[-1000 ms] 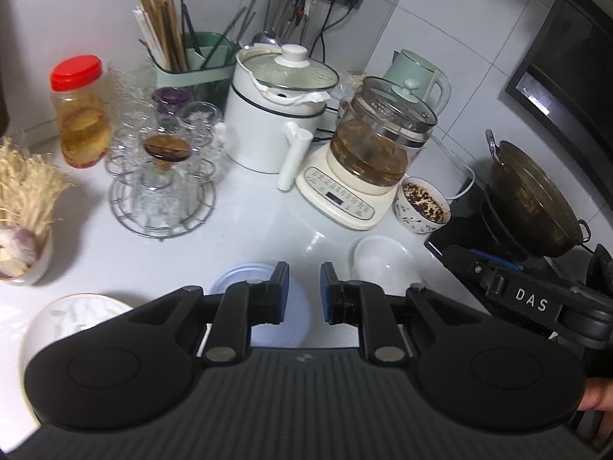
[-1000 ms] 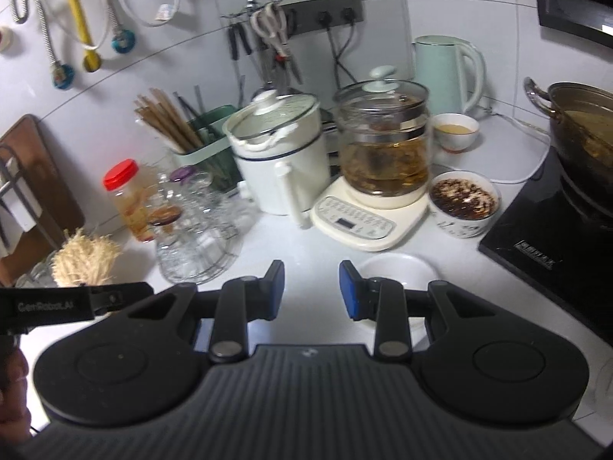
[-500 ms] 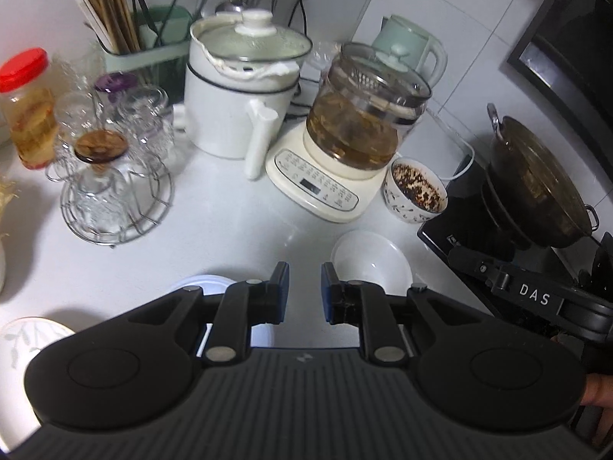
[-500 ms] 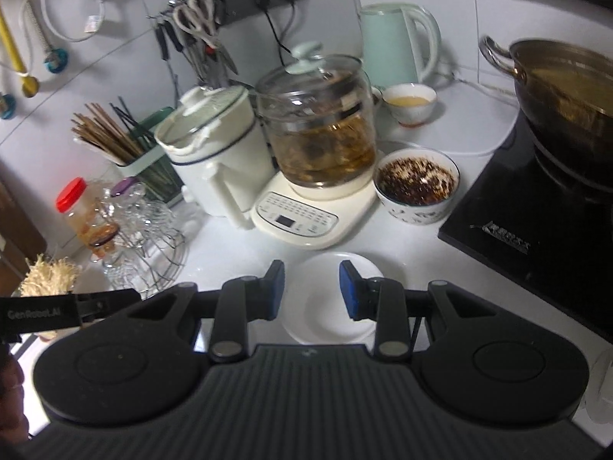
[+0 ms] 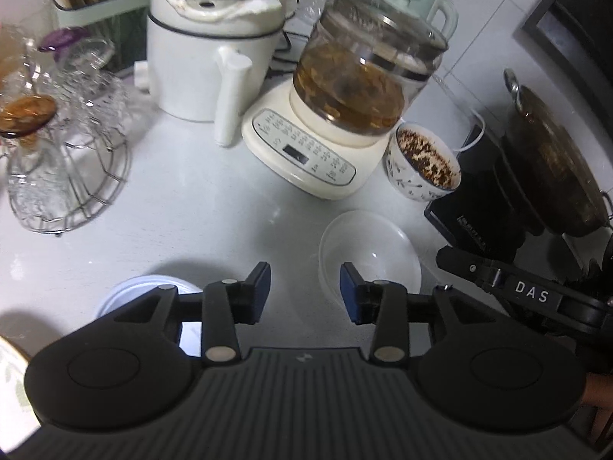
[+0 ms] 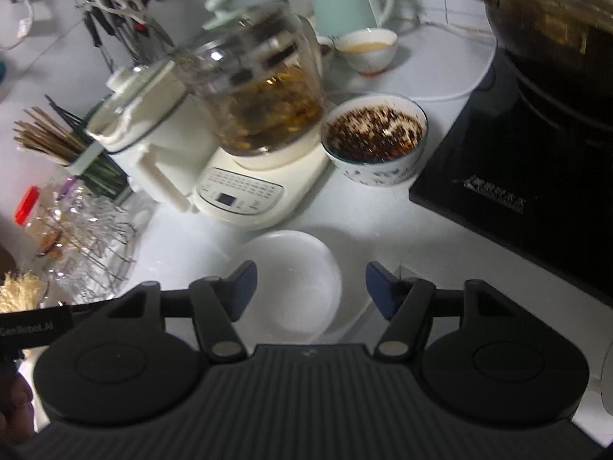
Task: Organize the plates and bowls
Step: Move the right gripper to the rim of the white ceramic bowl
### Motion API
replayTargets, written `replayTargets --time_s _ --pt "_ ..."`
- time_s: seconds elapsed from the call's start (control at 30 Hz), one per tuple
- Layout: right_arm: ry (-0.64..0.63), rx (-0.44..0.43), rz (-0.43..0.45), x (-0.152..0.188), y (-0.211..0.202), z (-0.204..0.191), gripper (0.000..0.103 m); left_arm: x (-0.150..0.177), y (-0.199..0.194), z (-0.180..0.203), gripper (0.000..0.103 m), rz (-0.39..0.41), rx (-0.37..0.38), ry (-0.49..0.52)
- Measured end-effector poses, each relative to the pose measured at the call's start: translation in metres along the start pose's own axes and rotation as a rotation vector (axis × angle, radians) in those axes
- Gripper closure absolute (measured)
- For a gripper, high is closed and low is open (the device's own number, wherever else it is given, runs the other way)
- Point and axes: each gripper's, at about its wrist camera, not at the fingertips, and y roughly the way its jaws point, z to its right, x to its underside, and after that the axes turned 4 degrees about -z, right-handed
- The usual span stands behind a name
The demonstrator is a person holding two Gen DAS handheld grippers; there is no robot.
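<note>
White kitchen desk [image 5: 199,199] crowded with appliances, left gripper [image 5: 305,291] fingers just widening, released, right gripper [image 6: 311,291] fingers widening, released, hovering over white bowl [image 6: 295,280], nothing grasped.

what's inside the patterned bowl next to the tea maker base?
The patterned bowl is filled nearly to its rim with dark, speckled dry bits, too blurred to identify. They cover the inside walls and bottom completely.

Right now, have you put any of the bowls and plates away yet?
Nothing looks stacked yet. The empty white bowl sits alone on the counter. Both grippers' jaws have just been opening, empty: the right gripper over that bowl, the left gripper beside it. The blue-rimmed plate also waits.
</note>
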Motion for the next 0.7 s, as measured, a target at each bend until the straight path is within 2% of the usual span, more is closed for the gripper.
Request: replayTargets --time_s 0.23,0.3,0.5,0.57,0.63,0.7 --pt "0.031 -0.022 -0.062 -0.003 0.03 0.014 0.038 -0.007 0.035 0.003 0.057 -0.042 0.021 -0.007" --pt "0.032 -0.022 -0.071 -0.004 0.037 0.016 0.041 -0.01 0.043 0.004 0.058 -0.044 0.027 -0.003" --pt "0.018 -0.039 -0.109 -0.003 0.057 0.02 0.056 -0.014 0.069 0.005 0.058 -0.067 0.043 -0.005" --pt "0.014 -0.045 -0.121 -0.002 0.063 0.02 0.066 -0.015 0.076 0.005 0.059 -0.078 0.052 -0.006" --pt "0.006 -0.044 -0.126 -0.001 0.066 0.02 0.07 -0.015 0.083 0.005 0.06 -0.08 0.065 -0.008" --pt "-0.001 -0.037 -0.129 0.0 0.07 0.021 0.075 -0.014 0.09 0.006 0.067 -0.078 0.058 0.009"
